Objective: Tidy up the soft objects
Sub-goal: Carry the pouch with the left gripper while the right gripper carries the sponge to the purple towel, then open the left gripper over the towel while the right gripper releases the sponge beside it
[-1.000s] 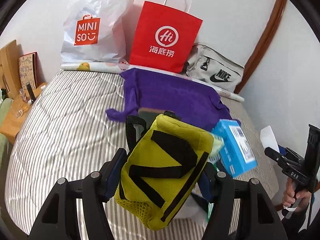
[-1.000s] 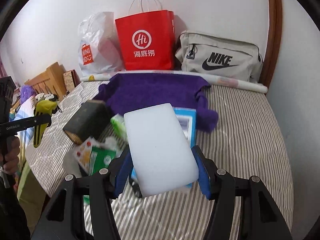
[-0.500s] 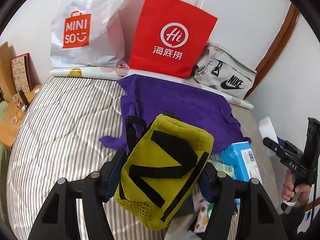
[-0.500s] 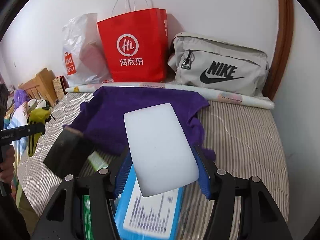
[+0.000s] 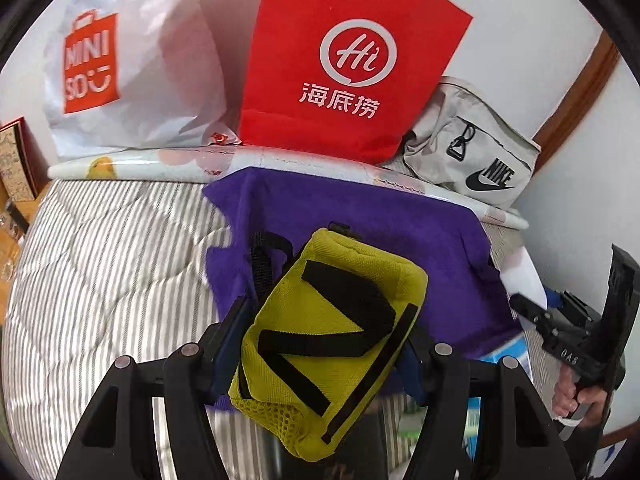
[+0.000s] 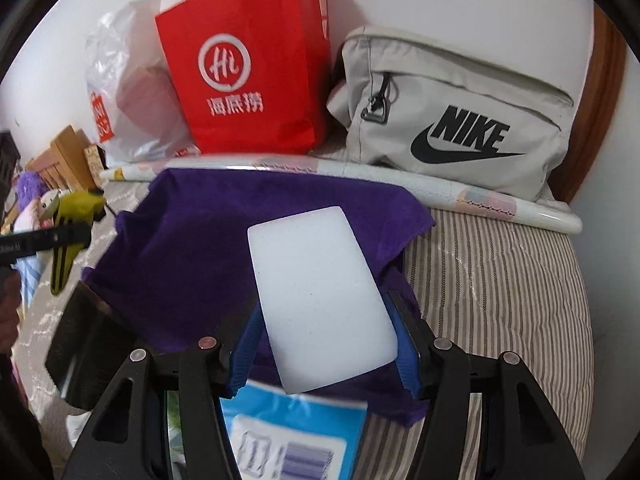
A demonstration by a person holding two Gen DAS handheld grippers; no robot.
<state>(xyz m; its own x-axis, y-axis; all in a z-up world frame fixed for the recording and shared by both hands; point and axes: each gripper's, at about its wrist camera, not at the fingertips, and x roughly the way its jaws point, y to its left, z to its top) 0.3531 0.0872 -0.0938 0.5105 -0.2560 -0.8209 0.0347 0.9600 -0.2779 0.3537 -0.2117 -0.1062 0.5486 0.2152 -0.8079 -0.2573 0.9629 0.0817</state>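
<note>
My left gripper [image 5: 320, 344] is shut on a yellow pouch with black straps [image 5: 328, 336] and holds it above the near edge of a purple cloth [image 5: 360, 216] spread on the striped bed [image 5: 100, 272]. My right gripper [image 6: 326, 344] is shut on a white sponge block [image 6: 320, 300] and holds it over the same purple cloth [image 6: 200, 240]. The left gripper with the yellow pouch [image 6: 76, 204] shows at the left of the right wrist view. The right gripper's body [image 5: 576, 340] shows at the right of the left wrist view.
A red paper bag [image 5: 344, 64], a white Miniso plastic bag [image 5: 120, 64] and a grey Nike bag [image 6: 452, 120] stand along the wall behind a rolled sheet [image 6: 360, 172]. A blue packet [image 6: 292, 440] and a dark block [image 6: 84, 352] lie near the front edge.
Both grippers have moved forward toward the wall with their loads, so the purple cloth and the bags appear closer. The blue packet and dark block have slid toward the bottom of view.
</note>
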